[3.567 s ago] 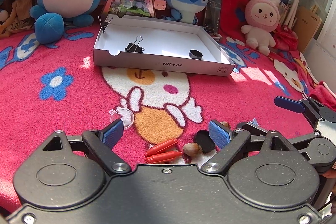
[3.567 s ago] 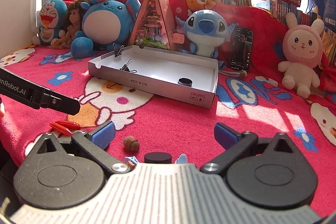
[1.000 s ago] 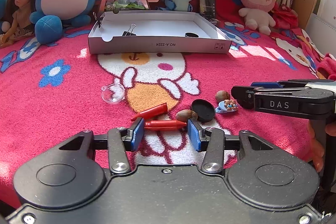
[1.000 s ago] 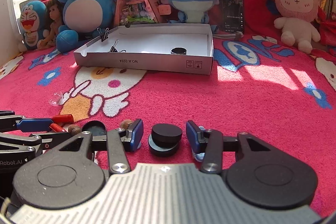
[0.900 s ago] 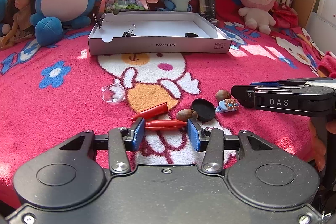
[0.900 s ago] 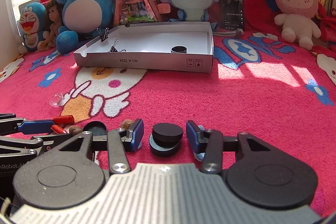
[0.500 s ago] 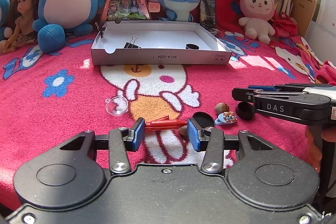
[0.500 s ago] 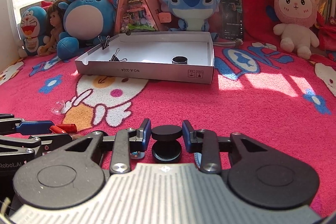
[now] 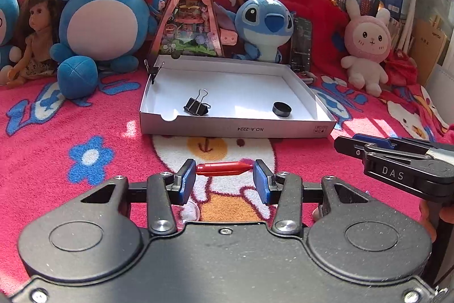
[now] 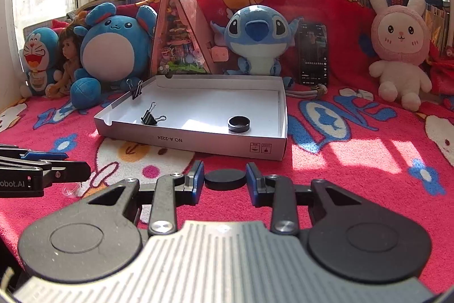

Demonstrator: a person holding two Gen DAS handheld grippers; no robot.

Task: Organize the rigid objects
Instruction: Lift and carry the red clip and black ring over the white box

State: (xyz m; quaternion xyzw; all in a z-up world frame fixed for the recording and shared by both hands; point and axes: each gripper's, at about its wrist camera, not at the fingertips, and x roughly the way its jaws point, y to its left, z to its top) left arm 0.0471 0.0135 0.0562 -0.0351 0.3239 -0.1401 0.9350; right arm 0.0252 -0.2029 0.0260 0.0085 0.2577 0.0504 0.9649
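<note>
My left gripper (image 9: pixel 224 180) is shut on a red cone-tipped stick (image 9: pixel 224 169), held crosswise and lifted above the blanket. My right gripper (image 10: pixel 225 180) is shut on a black round lid (image 10: pixel 225 179), also lifted. Ahead lies a shallow white cardboard box (image 9: pixel 235 129) (image 10: pixel 193 139) holding a black binder clip (image 9: pixel 196 106) (image 10: pixel 150 117) and a black ring cap (image 9: pixel 281 109) (image 10: pixel 239 124). Another binder clip (image 10: pixel 136 89) is clipped on the box's left rim. The right gripper shows at the right edge of the left wrist view (image 9: pixel 397 161).
A pink patterned blanket (image 10: pixel 354 161) covers the surface. A clear plastic dome (image 10: pixel 71 190) lies near the left gripper. Plush toys (image 9: pixel 105 27), a doll, a triangular display case (image 9: pixel 188 13), a phone (image 10: pixel 312 53) and bookshelves line the back.
Both grippers closed on their objects and rose from the blanket, moving toward the box. The other small items on the blanket dropped out of view.
</note>
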